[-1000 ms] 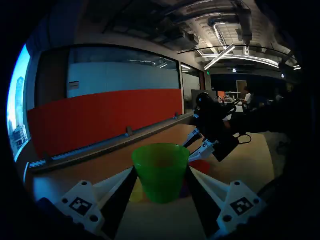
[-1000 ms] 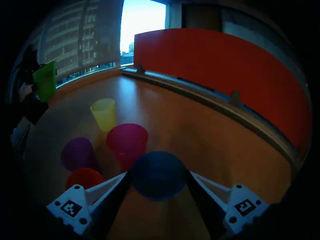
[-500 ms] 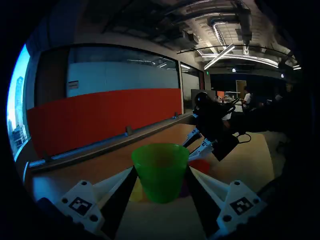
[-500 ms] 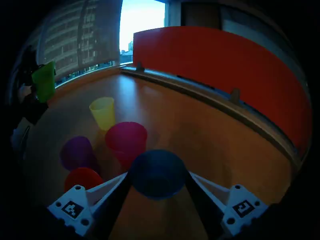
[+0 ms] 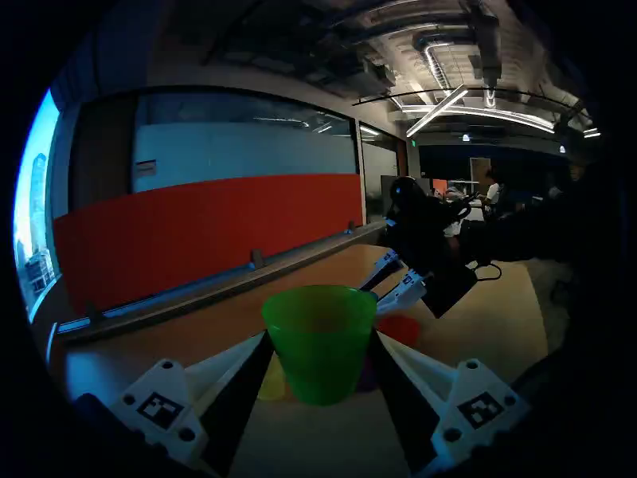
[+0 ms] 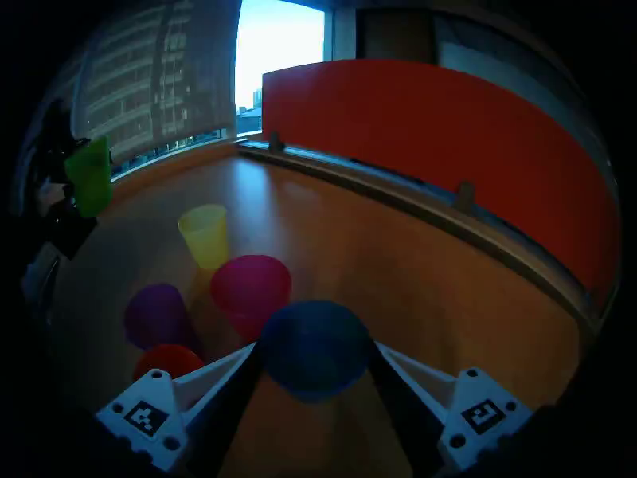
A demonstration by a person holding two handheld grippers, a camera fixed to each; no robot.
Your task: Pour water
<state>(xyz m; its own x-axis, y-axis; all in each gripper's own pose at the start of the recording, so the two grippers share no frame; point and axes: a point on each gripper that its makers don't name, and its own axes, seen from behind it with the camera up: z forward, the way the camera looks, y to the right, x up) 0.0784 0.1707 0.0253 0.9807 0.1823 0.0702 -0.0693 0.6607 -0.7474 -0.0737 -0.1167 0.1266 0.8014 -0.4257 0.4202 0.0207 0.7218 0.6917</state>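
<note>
In the left gripper view my left gripper (image 5: 320,358) is shut on a green cup (image 5: 320,341), held upright above the table. Beyond it the right gripper (image 5: 394,288) hangs with a dark camera body behind it. In the right gripper view my right gripper (image 6: 314,362) is shut on a blue cup (image 6: 314,357), its mouth tipped toward the camera. Below and beyond stand a pink cup (image 6: 249,293), a yellow cup (image 6: 205,235), a purple cup (image 6: 157,316) and a red cup (image 6: 166,362). The green cup (image 6: 89,175) appears far left.
The wooden table (image 6: 414,287) runs to a raised ledge (image 6: 414,203) under a red wall panel (image 6: 478,151). Windows (image 6: 279,64) lie at the far end. A red cup (image 5: 398,328) and a yellow cup (image 5: 272,381) peek out behind the green one.
The right gripper has lifted slightly with the blue cup, so the cups on the table sit a little lower in its view. The left gripper holds still.
</note>
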